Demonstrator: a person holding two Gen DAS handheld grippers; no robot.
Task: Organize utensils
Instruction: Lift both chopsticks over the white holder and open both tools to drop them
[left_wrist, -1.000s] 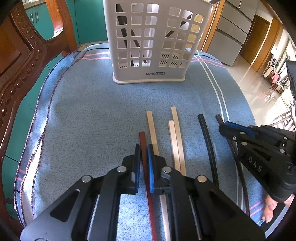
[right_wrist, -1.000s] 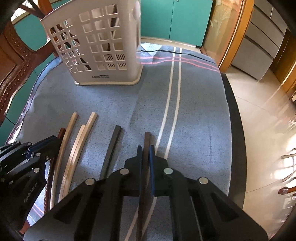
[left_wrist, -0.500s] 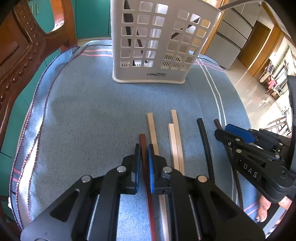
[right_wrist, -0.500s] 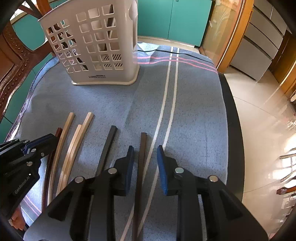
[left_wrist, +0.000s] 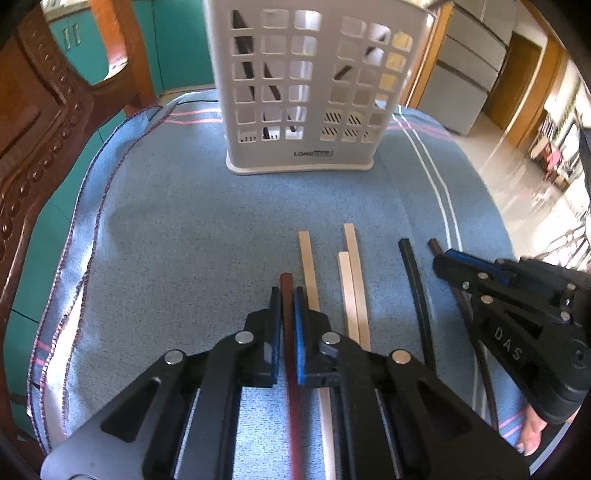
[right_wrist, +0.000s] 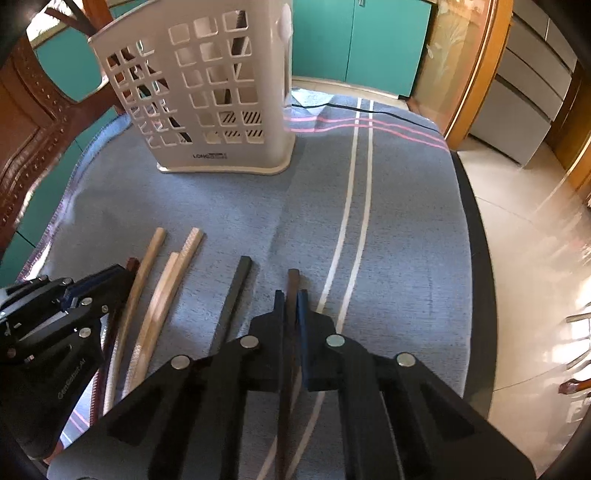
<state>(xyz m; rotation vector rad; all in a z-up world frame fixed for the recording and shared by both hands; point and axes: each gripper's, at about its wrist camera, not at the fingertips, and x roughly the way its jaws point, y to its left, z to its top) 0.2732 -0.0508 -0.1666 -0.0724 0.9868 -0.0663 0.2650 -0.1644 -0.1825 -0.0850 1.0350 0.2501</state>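
Observation:
Several chopsticks lie side by side on a blue cloth. My left gripper is shut on a reddish-brown chopstick at the left of the row. Right of it lie three pale wooden chopsticks and a black chopstick. My right gripper is shut on a dark brown chopstick, the rightmost of the row; the same gripper shows at the right of the left wrist view. A white perforated utensil basket stands upright beyond the row, with dark sticks inside it.
A carved wooden chair stands at the left edge of the table. The cloth's white stripes run past my right gripper toward the far edge. The dark table rim and tiled floor lie to the right. A bare foot shows below.
My right gripper opened around the dark brown chopstick half a second ago and has shut on it again. The left gripper stayed shut on the reddish-brown chopstick and edged slightly toward the basket.

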